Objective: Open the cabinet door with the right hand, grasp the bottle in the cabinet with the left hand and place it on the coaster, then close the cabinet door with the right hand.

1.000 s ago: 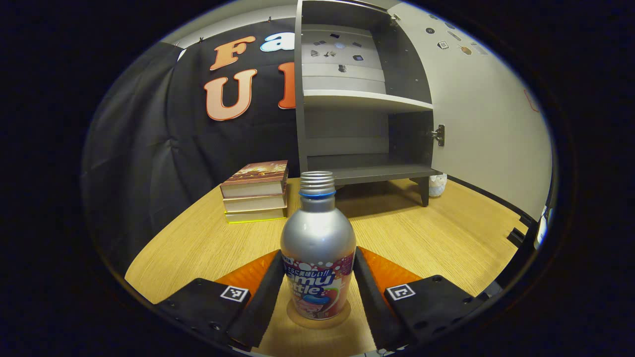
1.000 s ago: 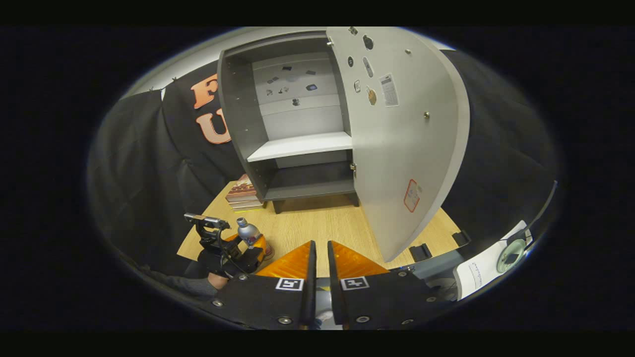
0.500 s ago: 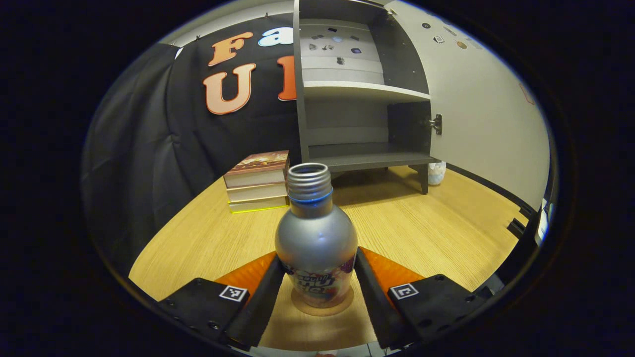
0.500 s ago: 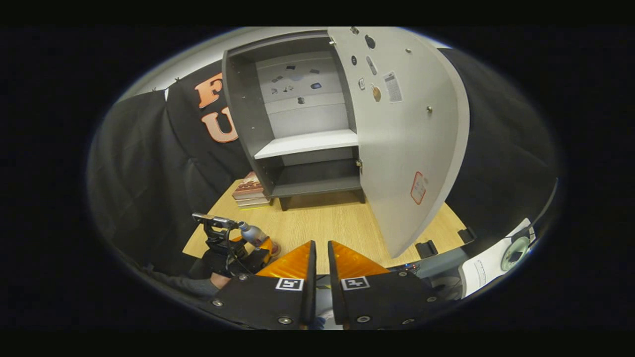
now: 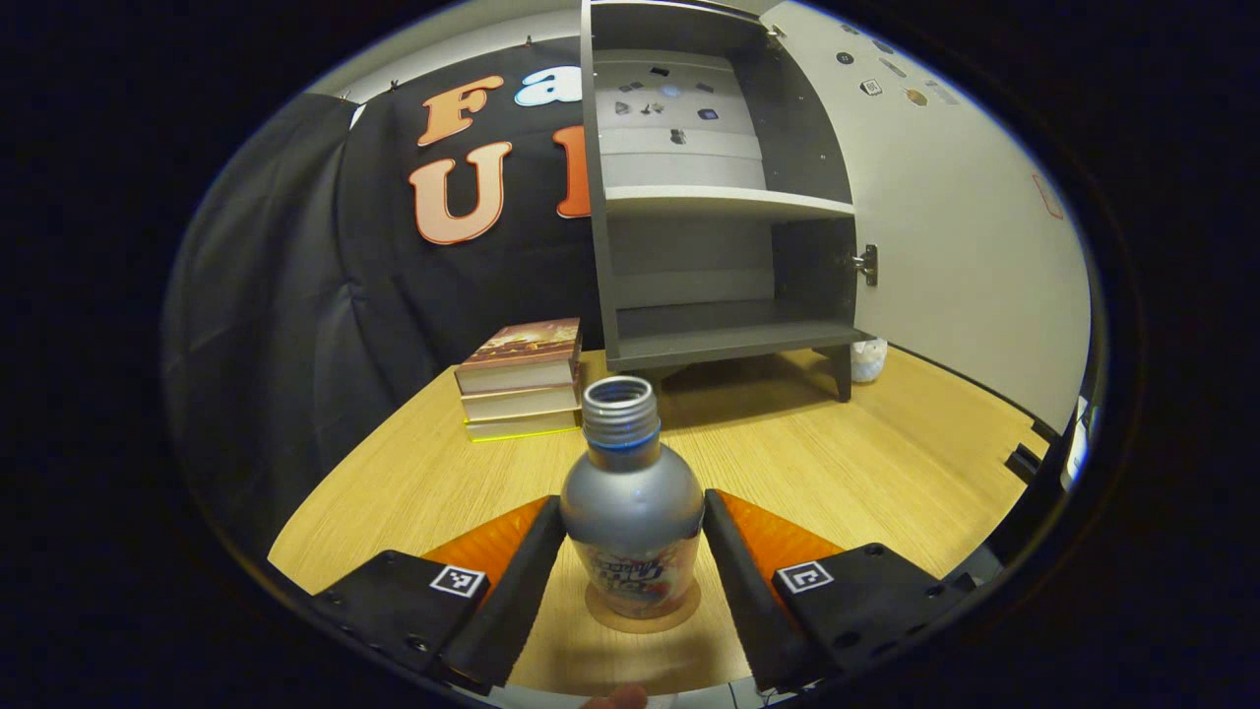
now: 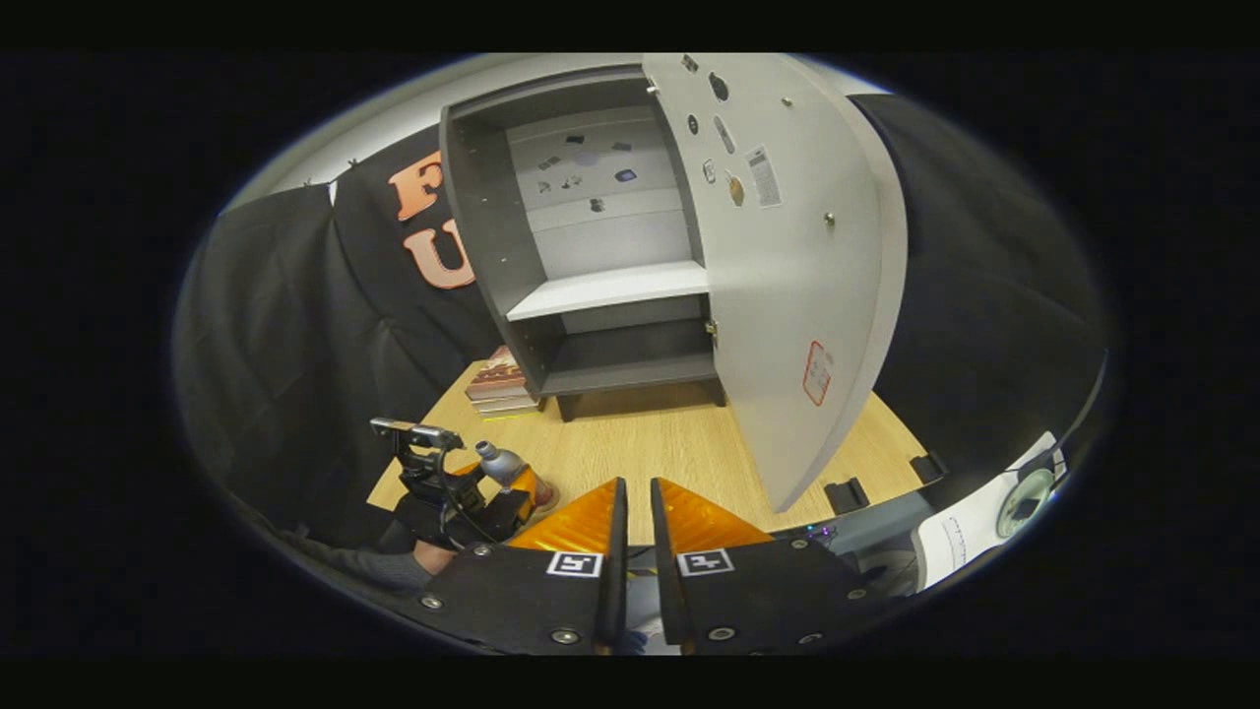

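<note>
In the left gripper view, a silver metal bottle [image 5: 631, 512] with a threaded, uncapped neck, a blue ring below the threads and a colourful printed label around its lower body is being seen at lower centre of the frame. It is being kept upright on a round brown coaster [image 5: 642, 618] lying on the wooden table [image 5: 866, 473]. The left gripper [image 5: 632, 551] is being held around the bottle, its jaws spread just wide of the bottle's sides; whether the pads are touching it cannot be told. In the right gripper view, the right gripper [image 6: 631, 512] is being shown at bottom centre with its jaws nearly pressed together, nothing between them. The cabinet door [image 6: 787, 276] is being left wide open at upper right of centre, and the cabinet [image 6: 591, 246] shelves are being shown bare.
</note>
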Demonstrator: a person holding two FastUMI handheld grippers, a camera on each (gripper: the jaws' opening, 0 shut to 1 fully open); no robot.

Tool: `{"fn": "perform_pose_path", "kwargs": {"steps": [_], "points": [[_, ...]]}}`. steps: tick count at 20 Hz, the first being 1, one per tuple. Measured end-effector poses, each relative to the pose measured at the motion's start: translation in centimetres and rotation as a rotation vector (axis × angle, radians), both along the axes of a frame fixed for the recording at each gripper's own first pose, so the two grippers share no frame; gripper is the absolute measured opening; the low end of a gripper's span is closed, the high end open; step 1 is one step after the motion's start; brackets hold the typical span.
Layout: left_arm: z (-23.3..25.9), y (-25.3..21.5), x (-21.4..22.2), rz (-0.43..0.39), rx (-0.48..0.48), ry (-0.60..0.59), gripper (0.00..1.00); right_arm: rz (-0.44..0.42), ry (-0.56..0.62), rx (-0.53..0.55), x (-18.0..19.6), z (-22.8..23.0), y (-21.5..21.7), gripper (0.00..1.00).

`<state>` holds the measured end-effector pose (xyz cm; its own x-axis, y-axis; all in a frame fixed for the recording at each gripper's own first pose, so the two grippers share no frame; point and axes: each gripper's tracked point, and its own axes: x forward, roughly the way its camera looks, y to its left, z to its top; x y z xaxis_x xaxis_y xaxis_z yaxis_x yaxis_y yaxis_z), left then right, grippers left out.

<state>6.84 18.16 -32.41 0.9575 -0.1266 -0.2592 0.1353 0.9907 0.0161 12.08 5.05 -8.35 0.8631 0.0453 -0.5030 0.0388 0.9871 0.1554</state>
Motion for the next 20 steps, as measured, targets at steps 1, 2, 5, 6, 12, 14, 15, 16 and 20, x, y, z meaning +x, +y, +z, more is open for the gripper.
{"fn": "perform_pose_path", "kwargs": {"steps": [1, 2, 5, 6, 12, 14, 15, 16, 20], "points": [[0.9, 0.0, 0.0, 0.003, -0.006, -0.01, 0.92, 0.002, -0.006, 0.004, -0.1, 0.0, 0.0, 0.14], [1.6, 0.0, 0.0, 0.003, -0.014, -0.017, 0.92, 0.003, -0.012, 0.004, -0.3, 0.2, 0.0, 0.14], [5.1, 0.1, -0.3, -0.001, -0.018, -0.066, 0.92, 0.005, -0.042, 0.007, -0.7, 0.8, -0.1, 0.14], [6.1, 0.1, -0.5, -0.01, -0.016, -0.082, 0.92, 0.005, -0.057, 0.011, -0.9, 1.3, -0.2, 0.22], [12.4, 0.1, -2.2, -0.043, -0.034, -0.146, 0.92, -0.025, -0.203, 0.003, -1.5, 5.9, -2.6, 0.2], [14.0, 0.1, -2.9, -0.045, -0.034, -0.153, 0.92, -0.046, -0.253, -0.007, -2.0, 7.7, -4.0, 0.22], [14.7, 0.0, -3.4, -0.045, -0.041, -0.154, 0.92, -0.056, -0.276, -0.017, -2.2, 8.6, -4.9, 0.24], [15.4, -0.3, -3.8, -0.056, -0.056, -0.151, 0.92, -0.07, -0.3, -0.03, -2.4, 9.5, -6.1, 0.25], [16.3, -0.8, -4.6, -0.088, -0.069, -0.141, 0.92, -0.117, -0.372, -0.071, -2.5, 12.1, -10.6, 0.31]]}}
